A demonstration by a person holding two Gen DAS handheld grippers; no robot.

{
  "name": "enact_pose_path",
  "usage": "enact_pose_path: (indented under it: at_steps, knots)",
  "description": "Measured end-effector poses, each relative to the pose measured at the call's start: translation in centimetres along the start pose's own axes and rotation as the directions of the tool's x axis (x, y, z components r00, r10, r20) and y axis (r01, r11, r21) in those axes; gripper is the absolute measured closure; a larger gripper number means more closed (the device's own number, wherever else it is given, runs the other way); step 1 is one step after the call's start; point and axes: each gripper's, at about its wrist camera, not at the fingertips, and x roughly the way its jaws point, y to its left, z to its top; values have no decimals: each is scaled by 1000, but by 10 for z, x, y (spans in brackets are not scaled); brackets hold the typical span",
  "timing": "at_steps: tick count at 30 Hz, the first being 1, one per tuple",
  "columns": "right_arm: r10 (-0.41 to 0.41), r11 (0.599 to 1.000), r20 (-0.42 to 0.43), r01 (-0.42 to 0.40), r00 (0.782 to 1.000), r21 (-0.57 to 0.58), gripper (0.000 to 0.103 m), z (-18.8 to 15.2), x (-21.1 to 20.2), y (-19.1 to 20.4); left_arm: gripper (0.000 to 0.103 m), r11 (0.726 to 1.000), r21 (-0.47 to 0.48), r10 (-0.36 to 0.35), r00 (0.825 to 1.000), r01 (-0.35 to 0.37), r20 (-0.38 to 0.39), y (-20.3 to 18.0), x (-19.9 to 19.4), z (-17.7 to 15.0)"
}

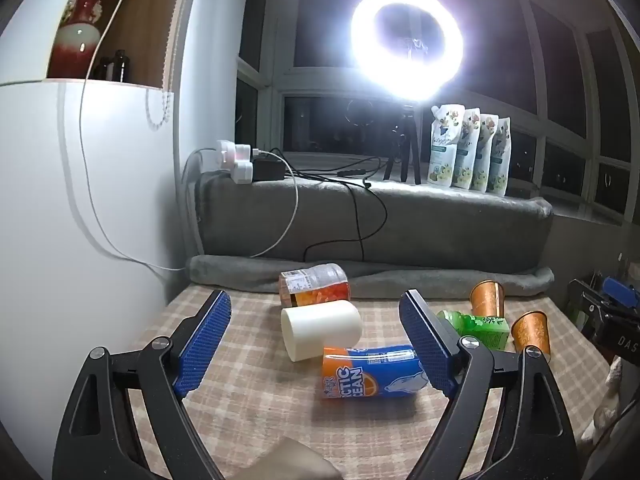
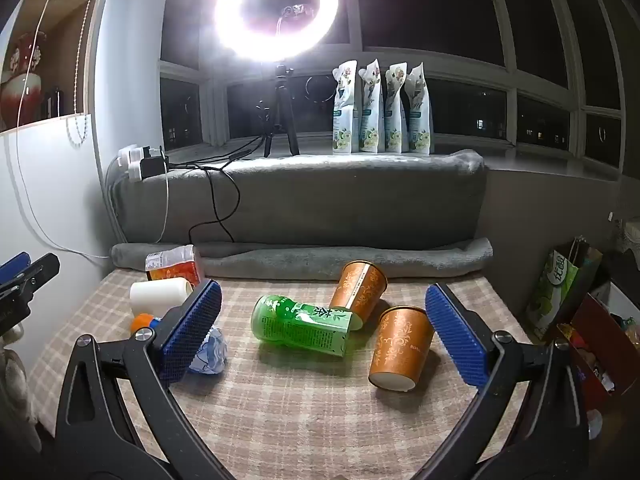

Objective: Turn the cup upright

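Two orange patterned paper cups lie on the checked tablecloth. The near cup (image 2: 401, 347) lies tilted with its white base toward me, just left of my right gripper's right finger. The far cup (image 2: 360, 289) lies behind a green bottle. Both show in the left wrist view, the near one (image 1: 531, 334) and the far one (image 1: 487, 299), at the right. A white cup (image 1: 321, 330) lies on its side between my left gripper's fingers, farther out; it also shows in the right wrist view (image 2: 161, 291). My left gripper (image 1: 316, 308) is open and empty. My right gripper (image 2: 324, 304) is open and empty.
A green tea bottle (image 2: 301, 325), a blue and orange Arctic Ocean can (image 1: 372, 372) and an orange-labelled jar (image 1: 314, 289) lie on the tablecloth (image 2: 304, 408). A grey blanket roll (image 2: 320, 260) bounds the far edge. A ring light (image 1: 407, 43), cables and pouches stand on the sill. Bags (image 2: 560, 292) sit at the right.
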Motion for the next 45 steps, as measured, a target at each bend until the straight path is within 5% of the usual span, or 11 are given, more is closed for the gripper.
enact_pose_path:
  at_steps: [45]
  knots:
    - [13, 1000, 2, -13, 1000, -16, 0, -2, 2, 6, 17, 1000, -22, -12, 1000, 12, -3, 3, -2, 2]
